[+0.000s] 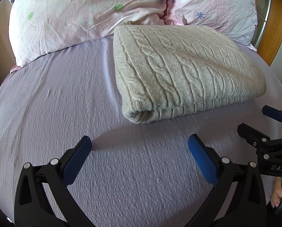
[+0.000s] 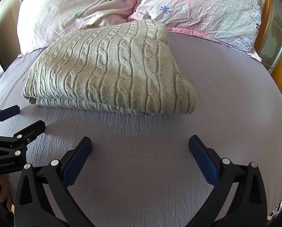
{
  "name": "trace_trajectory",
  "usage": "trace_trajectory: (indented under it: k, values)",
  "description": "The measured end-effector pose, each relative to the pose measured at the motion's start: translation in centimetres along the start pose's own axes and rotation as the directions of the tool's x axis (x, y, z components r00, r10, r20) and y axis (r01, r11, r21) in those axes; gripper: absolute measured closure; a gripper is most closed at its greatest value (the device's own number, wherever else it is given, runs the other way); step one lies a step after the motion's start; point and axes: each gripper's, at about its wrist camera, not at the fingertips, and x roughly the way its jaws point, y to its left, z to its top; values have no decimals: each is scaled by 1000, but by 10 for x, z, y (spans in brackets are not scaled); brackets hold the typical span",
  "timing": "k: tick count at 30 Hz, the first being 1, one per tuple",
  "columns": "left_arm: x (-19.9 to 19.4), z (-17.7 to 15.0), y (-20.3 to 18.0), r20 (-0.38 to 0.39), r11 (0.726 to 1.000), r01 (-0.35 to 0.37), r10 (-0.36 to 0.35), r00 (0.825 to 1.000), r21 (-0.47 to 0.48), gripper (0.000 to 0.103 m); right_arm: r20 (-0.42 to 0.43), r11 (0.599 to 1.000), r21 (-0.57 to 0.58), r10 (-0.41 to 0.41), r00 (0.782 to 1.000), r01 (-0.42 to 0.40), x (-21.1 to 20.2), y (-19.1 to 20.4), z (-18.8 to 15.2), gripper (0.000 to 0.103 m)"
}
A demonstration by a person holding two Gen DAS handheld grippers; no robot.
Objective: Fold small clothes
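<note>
A beige cable-knit sweater (image 1: pixel 180 70) lies folded into a thick rectangle on the lilac bedsheet (image 1: pixel 65 98), its far edge against the pillows. It also shows in the right wrist view (image 2: pixel 110 71). My left gripper (image 1: pixel 140 143) is open and empty, hovering over bare sheet just in front of the sweater's near left corner. My right gripper (image 2: pixel 140 142) is open and empty, over the sheet in front of the sweater's near edge. Each gripper shows in the other's view: the right gripper (image 1: pixel 258 121) at the right edge, the left gripper (image 2: pixel 25 117) at the left edge, both open.
Two pink floral pillows (image 1: pixel 80 13) (image 2: pixel 197 7) lie along the head of the bed behind the sweater. A wooden headboard or frame (image 2: pixel 281 60) stands at the far right. The lilac sheet (image 2: pixel 226 87) stretches left and right of the sweater.
</note>
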Motion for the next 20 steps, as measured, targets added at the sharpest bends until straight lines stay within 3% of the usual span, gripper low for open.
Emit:
trace_trajectory:
  k: [20]
  values:
    - [1,0,2,1,1000,1,-1,1000,0,2,0,1000,1,-1,1000,1,0,1,0,1]
